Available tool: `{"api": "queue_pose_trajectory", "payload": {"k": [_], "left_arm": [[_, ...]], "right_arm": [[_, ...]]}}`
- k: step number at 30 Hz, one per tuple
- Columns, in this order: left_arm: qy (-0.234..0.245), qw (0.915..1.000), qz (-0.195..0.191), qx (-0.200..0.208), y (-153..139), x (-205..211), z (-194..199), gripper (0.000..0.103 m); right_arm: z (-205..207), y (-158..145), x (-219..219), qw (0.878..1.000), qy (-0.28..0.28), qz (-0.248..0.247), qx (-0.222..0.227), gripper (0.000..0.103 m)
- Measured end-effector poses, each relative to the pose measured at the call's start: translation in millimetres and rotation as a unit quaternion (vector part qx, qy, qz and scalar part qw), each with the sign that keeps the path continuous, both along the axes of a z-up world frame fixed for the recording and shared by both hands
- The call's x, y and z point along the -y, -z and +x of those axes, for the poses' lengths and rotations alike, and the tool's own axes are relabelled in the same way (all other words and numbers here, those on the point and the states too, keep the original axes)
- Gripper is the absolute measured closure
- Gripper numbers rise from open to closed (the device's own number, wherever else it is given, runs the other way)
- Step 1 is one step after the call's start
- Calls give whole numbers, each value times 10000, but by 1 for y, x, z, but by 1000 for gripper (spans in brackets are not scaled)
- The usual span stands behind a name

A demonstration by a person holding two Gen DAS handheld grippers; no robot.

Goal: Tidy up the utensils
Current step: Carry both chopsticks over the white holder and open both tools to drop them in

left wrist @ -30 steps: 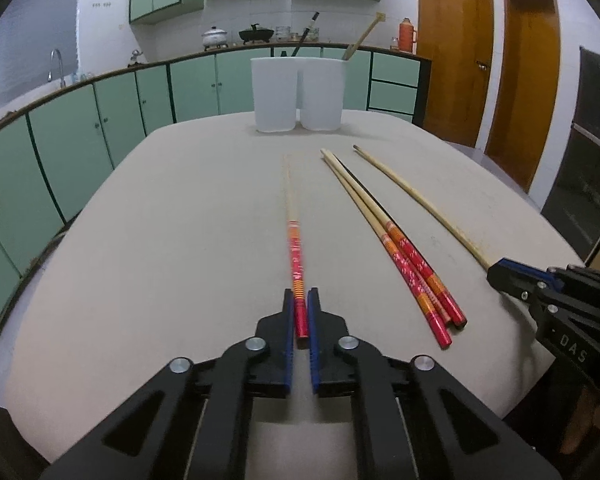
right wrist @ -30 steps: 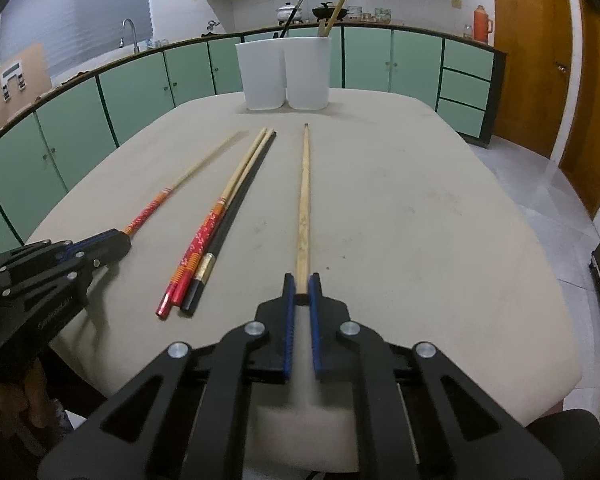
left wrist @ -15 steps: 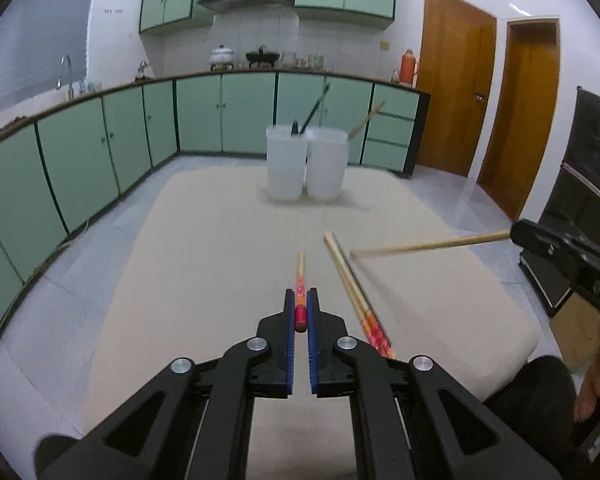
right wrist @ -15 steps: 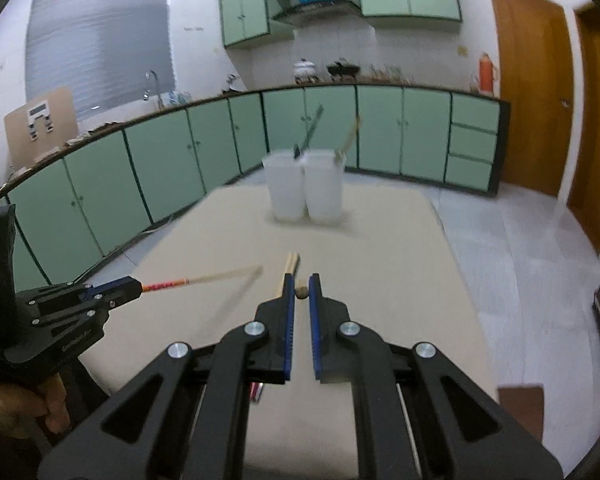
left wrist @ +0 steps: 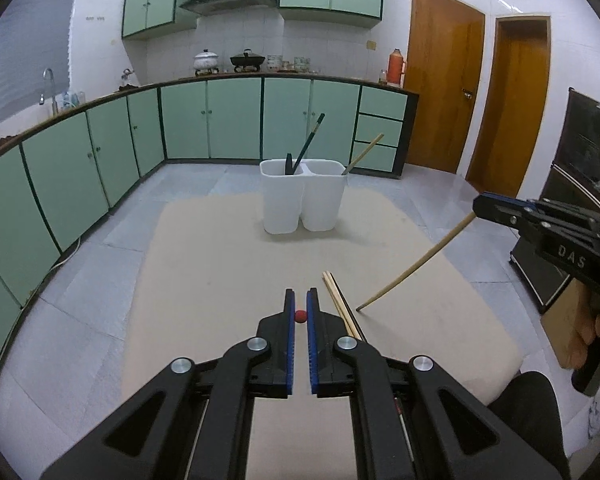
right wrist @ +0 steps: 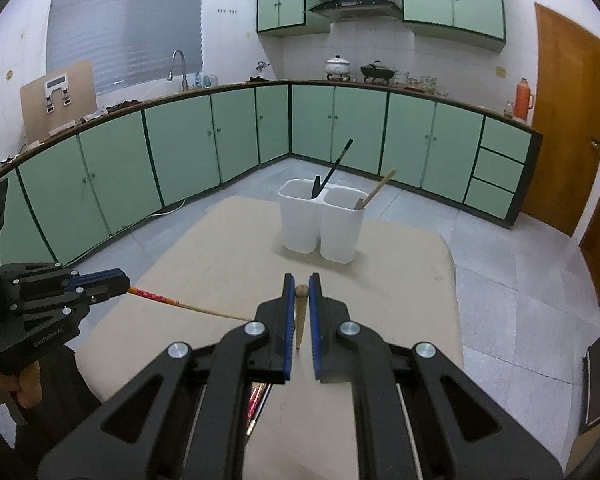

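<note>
My left gripper (left wrist: 300, 299) is shut on a red-ended chopstick (left wrist: 300, 315), seen end-on between the blue pads. In the right wrist view that same red-patterned chopstick (right wrist: 172, 302) slants down from the left gripper (right wrist: 125, 280). A plain wooden chopstick (right wrist: 301, 312) hangs down from my right gripper (right wrist: 301, 280), which is shut on its thick end. From the left wrist view this wooden chopstick (left wrist: 416, 268) slopes toward the table from the right gripper (left wrist: 478, 206). Both are held above the beige table (left wrist: 220, 264). The white two-compartment holder (left wrist: 302, 200) stands at the far end.
Loose chopsticks (left wrist: 342, 310) still lie on the table just right of my left gripper. A black utensil (right wrist: 332, 170) leans in the holder's left compartment and a wooden one (right wrist: 376, 190) in the right. Green cabinets (right wrist: 180, 152) ring the room; a person's hand (left wrist: 598, 332) grips the right tool.
Both grippers have risen well above the table, each lifting its chopstick off the surface. The table and holder now appear lower and farther away.
</note>
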State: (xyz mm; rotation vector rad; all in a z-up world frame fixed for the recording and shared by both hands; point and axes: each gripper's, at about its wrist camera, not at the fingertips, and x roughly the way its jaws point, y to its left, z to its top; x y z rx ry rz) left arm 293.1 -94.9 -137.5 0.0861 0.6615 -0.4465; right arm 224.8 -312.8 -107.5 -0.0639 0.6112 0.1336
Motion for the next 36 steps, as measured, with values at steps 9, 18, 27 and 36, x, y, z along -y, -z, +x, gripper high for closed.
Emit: {"api": "queue_pose_trajectory", "payload": {"k": [9,18,27,36], "left_arm": [[215,9998,0,21,-24,8,14,98],[428,9990,93,129,-44,19,27,98],[602,9978,102,240,-76,26,53,98],[484,9982,63,361,-121,29,106,98]], "right_arm": [[33,-17,1,9993,-212,-46,-303,97],[50,-40,-3,9985,-360,-224,-352,97],[72,-73,2,9983,-415,-212,-343,97],[108,-122,14,9991,-356,-87,-208,97]]}}
